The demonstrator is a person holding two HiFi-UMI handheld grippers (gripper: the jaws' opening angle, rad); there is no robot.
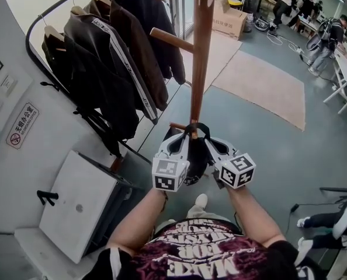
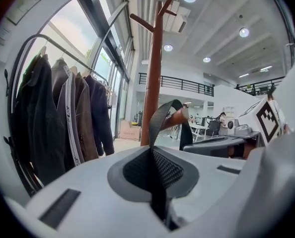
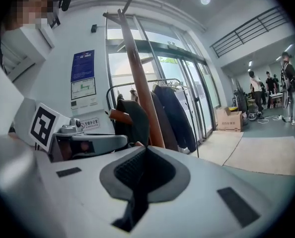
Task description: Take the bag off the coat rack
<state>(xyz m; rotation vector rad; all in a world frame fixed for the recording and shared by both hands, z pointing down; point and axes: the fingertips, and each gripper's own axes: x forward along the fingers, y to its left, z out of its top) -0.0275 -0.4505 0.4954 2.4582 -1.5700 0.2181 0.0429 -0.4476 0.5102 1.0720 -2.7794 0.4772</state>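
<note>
A brown wooden coat rack [image 1: 200,57] stands right in front of me. A black bag [image 1: 198,162] hangs low on it, its strap [image 1: 195,127] looped over a short peg [image 1: 176,125]. My left gripper [image 1: 182,142] and right gripper [image 1: 211,143] sit side by side at the strap, one on each side of the pole. In the left gripper view the strap [image 2: 160,120] runs from the shut jaws of the left gripper [image 2: 155,182] up over the peg [image 2: 175,117]. In the right gripper view the right gripper [image 3: 142,177] is shut on dark strap below the covered peg [image 3: 118,115].
A clothes rail with several dark jackets [image 1: 109,57] stands close on the left. A white cabinet [image 1: 77,203] sits at lower left by the wall. A beige rug [image 1: 261,83] and a cardboard box [image 1: 229,19] lie beyond. People [image 1: 331,39] stand at the far right.
</note>
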